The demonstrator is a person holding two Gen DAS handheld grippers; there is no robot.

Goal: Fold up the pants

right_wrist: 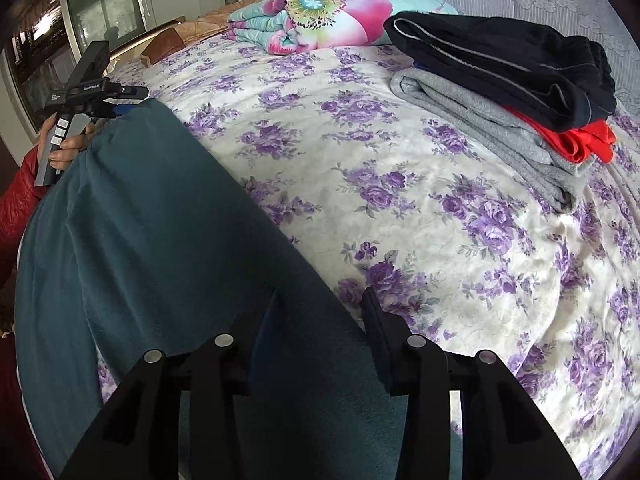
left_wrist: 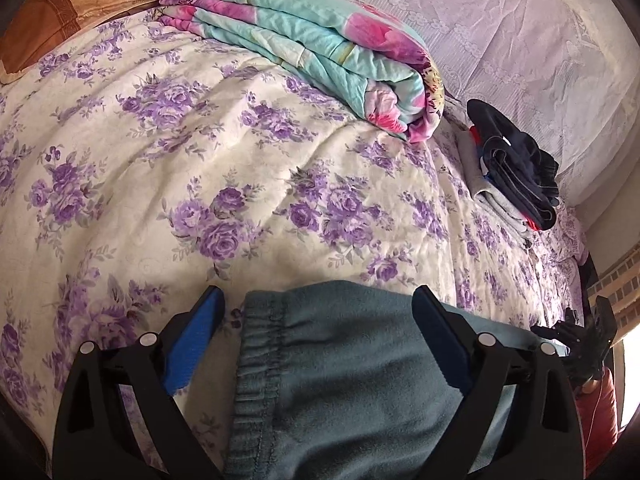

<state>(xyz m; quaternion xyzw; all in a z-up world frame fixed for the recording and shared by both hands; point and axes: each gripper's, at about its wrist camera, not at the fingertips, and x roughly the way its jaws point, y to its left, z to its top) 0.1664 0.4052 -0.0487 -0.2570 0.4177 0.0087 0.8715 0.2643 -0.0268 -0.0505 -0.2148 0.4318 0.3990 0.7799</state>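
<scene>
Teal fleece pants (left_wrist: 340, 368) lie on the flowered bedspread (left_wrist: 200, 160) near the bed's front edge. In the left wrist view my left gripper (left_wrist: 318, 300) is open, its blue fingers (left_wrist: 200, 332) spread either side of the elastic waistband. In the right wrist view the pants (right_wrist: 152, 240) stretch from lower centre to upper left, where my left gripper (right_wrist: 124, 98) shows in the person's hand. My right gripper (right_wrist: 320, 300) is open, over the pants' edge, one finger (right_wrist: 264, 332) above the cloth, the other by the bedspread (right_wrist: 400, 160).
A pile of folded clothes (right_wrist: 500, 92), black on grey and red, lies at the far right; it also shows in the left wrist view (left_wrist: 516, 176). A folded floral quilt (left_wrist: 320, 44) lies at the back. A window (right_wrist: 100, 8) is at the left.
</scene>
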